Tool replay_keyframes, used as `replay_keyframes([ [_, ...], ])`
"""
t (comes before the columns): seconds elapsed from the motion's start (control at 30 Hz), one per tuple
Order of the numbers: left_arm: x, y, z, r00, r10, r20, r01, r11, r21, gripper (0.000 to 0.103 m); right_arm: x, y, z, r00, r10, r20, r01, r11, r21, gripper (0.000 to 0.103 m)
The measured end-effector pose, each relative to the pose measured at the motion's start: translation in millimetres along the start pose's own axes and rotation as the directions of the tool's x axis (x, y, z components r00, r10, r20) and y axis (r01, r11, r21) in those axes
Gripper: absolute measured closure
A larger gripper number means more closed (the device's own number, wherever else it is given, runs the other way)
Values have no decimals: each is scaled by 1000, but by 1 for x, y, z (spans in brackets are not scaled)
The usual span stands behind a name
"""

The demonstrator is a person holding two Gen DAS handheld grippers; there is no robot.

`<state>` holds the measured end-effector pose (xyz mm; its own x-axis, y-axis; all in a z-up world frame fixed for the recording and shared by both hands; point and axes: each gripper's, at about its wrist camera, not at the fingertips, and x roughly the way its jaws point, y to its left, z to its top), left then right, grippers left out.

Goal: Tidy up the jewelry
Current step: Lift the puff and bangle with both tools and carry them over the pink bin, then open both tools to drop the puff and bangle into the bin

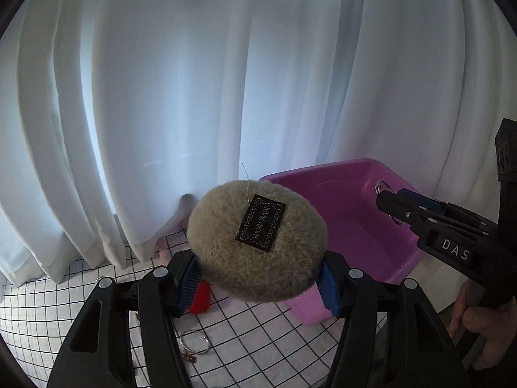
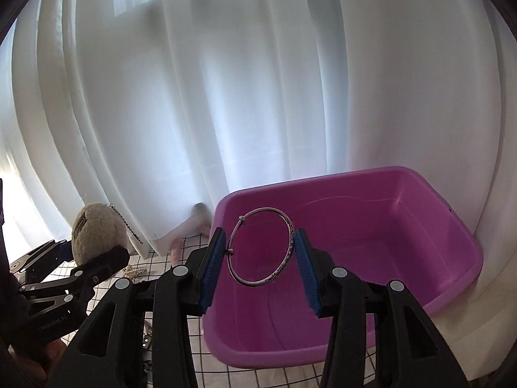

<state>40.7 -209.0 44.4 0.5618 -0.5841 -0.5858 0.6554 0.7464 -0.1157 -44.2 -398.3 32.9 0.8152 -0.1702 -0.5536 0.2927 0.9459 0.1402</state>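
Observation:
My left gripper [image 1: 258, 278] is shut on a round beige fluffy pouch [image 1: 257, 242] with a black label, held above the checked cloth; the pouch also shows in the right wrist view [image 2: 95, 231]. My right gripper [image 2: 258, 266] is shut on a thin silver bangle [image 2: 261, 250], held upright over the near rim of the purple tub [image 2: 404, 242]. In the left wrist view the right gripper [image 1: 392, 205] reaches over the tub [image 1: 355, 226] from the right.
White curtains hang close behind. A silver ring with a clasp [image 1: 194, 342] lies on the checked cloth [image 1: 258, 339], with a red item [image 1: 200, 297] under the pouch. A pearl piece [image 2: 134, 271] and pink items [image 2: 176, 249] lie by the curtain hem.

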Motion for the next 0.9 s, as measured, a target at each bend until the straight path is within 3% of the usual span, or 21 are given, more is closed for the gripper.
replay_keyframes([
  [0.17,60,-57,27,996,-26,-85,22,999,-40,44,33,-68,15,994,-17,-105,17,1000,-5,60],
  [0.33,113,-94,36,981,-9,-196,-4,998,-66,44,67,-114,19,976,-16,-219,11,1000,-21,60],
  [0.57,165,-105,20,928,29,-372,-67,994,-91,43,112,-142,8,938,-6,-346,-1,1000,-20,60],
  [0.7,177,-104,15,905,56,-423,-105,990,-95,37,113,-138,-2,922,-5,-387,-5,1000,-25,60],
  [0.77,178,-103,15,900,64,-431,-118,988,-100,31,117,-138,-3,916,3,-401,-10,1000,-16,57],
  [0.83,177,-101,14,900,68,-431,-125,987,-105,25,119,-139,-3,919,2,-394,-7,1000,-11,40],
  [0.87,175,-99,14,901,77,-428,-135,985,-105,17,116,-144,-1,922,0,-388,-4,1000,-10,38],
  [0.9,173,-99,15,904,76,-421,-134,985,-108,17,115,-146,0,923,-5,-385,0,1000,-13,38],
])
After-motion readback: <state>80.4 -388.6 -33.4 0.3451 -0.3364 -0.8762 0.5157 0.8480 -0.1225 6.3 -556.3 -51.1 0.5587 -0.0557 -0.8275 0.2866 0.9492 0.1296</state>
